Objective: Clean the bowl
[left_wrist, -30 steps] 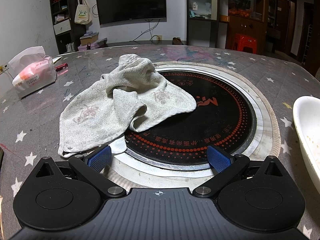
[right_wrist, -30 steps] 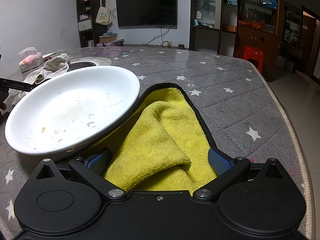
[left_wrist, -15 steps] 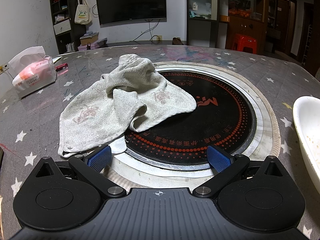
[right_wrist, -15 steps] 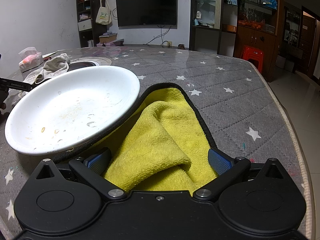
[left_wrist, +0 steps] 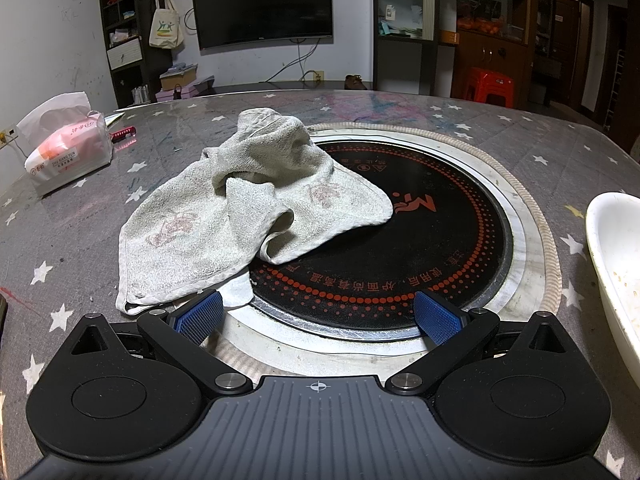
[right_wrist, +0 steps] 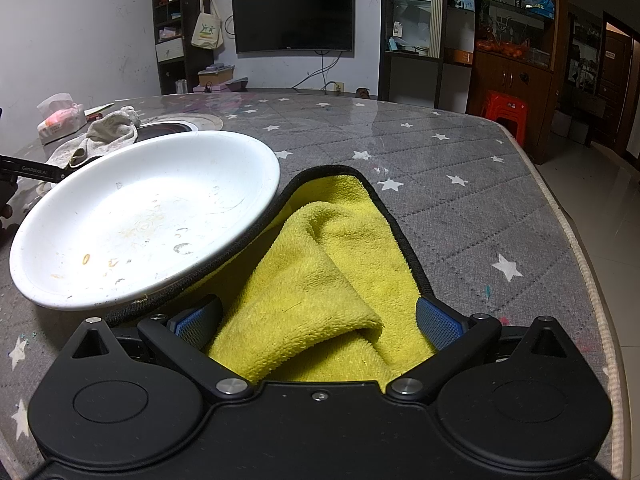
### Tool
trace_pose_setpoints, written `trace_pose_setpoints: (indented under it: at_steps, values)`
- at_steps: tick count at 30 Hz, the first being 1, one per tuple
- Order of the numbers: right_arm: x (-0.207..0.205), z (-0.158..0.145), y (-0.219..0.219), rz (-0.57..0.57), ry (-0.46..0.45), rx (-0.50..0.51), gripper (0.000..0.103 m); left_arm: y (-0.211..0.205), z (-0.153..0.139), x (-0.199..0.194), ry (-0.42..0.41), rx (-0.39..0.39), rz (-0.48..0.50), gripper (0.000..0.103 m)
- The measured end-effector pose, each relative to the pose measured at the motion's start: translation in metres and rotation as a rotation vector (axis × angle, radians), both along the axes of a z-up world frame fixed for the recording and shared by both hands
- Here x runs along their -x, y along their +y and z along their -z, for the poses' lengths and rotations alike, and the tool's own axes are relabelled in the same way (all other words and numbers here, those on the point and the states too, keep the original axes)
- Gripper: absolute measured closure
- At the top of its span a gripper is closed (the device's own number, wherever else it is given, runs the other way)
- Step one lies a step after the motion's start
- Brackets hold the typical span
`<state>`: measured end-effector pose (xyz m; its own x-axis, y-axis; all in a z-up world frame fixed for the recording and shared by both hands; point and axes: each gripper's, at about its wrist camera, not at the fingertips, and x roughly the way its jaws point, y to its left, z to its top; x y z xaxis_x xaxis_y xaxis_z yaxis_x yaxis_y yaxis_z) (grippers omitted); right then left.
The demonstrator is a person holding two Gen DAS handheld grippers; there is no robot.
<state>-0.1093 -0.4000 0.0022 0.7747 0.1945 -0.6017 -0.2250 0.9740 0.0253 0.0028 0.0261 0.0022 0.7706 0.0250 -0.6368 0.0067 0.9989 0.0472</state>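
Note:
A shallow white bowl (right_wrist: 144, 216) with food smears sits on the grey star-patterned table, partly on a yellow cloth (right_wrist: 320, 280) with black trim. The right gripper (right_wrist: 318, 322) stands open, its blue pads on either side of the cloth's folded near end, and I cannot tell whether they touch it. In the left wrist view the bowl's rim (left_wrist: 612, 264) shows at the far right. The left gripper (left_wrist: 318, 316) is open and holds nothing, low over the near edge of a round black cooktop (left_wrist: 400, 240). A crumpled grey-white towel (left_wrist: 240, 212) lies just ahead of its left pad.
A tissue pack (left_wrist: 68, 152) and a small red item (left_wrist: 124, 134) lie at the table's far left. The table edge (right_wrist: 568, 240) curves along the right, with floor beyond. A TV, shelves and a red stool (right_wrist: 504, 110) stand behind the table.

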Motion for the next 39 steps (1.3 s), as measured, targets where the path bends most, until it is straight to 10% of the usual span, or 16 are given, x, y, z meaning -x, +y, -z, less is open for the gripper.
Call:
trace_pose_setpoints:
  at_steps: [39]
  values:
    - [0.000,0.000,0.000,0.000,0.000,0.001,0.000,-0.006,-0.011,0.007,0.123,0.013,-0.033,0.000]
